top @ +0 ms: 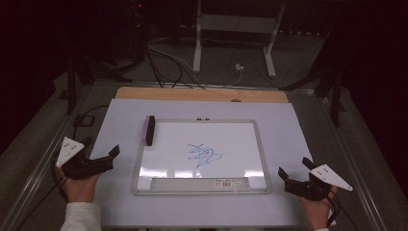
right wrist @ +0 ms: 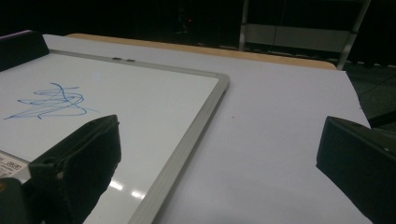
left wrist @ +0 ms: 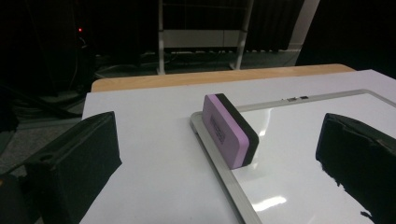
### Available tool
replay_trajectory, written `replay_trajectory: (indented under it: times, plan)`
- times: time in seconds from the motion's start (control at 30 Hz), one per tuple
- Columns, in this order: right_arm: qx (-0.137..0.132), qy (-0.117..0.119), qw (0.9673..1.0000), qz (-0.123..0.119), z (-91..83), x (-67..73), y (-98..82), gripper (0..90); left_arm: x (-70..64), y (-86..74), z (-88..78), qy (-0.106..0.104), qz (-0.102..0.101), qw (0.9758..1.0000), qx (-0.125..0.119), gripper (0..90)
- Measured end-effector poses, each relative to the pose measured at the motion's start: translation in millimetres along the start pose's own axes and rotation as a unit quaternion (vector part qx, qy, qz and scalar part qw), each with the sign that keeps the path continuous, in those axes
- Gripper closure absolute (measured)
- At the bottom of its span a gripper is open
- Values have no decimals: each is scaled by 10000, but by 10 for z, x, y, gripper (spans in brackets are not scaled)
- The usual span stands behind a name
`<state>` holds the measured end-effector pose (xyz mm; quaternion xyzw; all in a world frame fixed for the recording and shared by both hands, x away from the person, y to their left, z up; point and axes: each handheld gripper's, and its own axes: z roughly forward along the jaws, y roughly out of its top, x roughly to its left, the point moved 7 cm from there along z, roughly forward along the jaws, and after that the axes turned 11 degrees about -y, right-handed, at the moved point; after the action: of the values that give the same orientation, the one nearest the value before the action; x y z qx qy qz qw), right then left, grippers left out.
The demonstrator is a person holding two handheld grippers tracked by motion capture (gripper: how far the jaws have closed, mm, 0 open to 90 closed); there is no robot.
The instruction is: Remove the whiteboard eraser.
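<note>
Overhead, the whiteboard [top: 202, 156] lies flat in the middle of the bench [top: 284, 120], a blue scribble [top: 204, 155] at its centre, and the eraser [top: 149, 130] stands on edge over the board's far-left corner, likely parked there so that it can be pinched by its sides. The left tongs [top: 102, 155] rest near the bench's left edge and the right tongs [top: 291, 173] near its right edge, both with jaws apart and holding nothing, flanking the board as if ready to begin. From the left gripper view, the eraser [left wrist: 229, 129] sits straight ahead between the two spread jaws, purple face toward the bench's left edge and dark felt toward the board, well apart from the tongs; that aim suggests this hand is meant to fetch it. From the right gripper view, the jaws also stand wide open, pointing over the board's near-right frame [right wrist: 187, 149], with the scribble [right wrist: 49, 102] off toward the left, perhaps placed to steady the board during wiping.
</note>
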<state>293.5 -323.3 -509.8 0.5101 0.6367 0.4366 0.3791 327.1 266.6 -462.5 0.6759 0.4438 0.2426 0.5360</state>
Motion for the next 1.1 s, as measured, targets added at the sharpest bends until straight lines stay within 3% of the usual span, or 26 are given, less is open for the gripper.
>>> replay_trajectory:
  times: [0.77,1.1]
  plan:
    - [-75,0,10000,-1,-24,16,26,0,91,28,555,-14,-22,9991,416,5]
    - [-56,3,10000,-25,-17,15,20,0,70,16,738,-36,-32,9983,581,6]
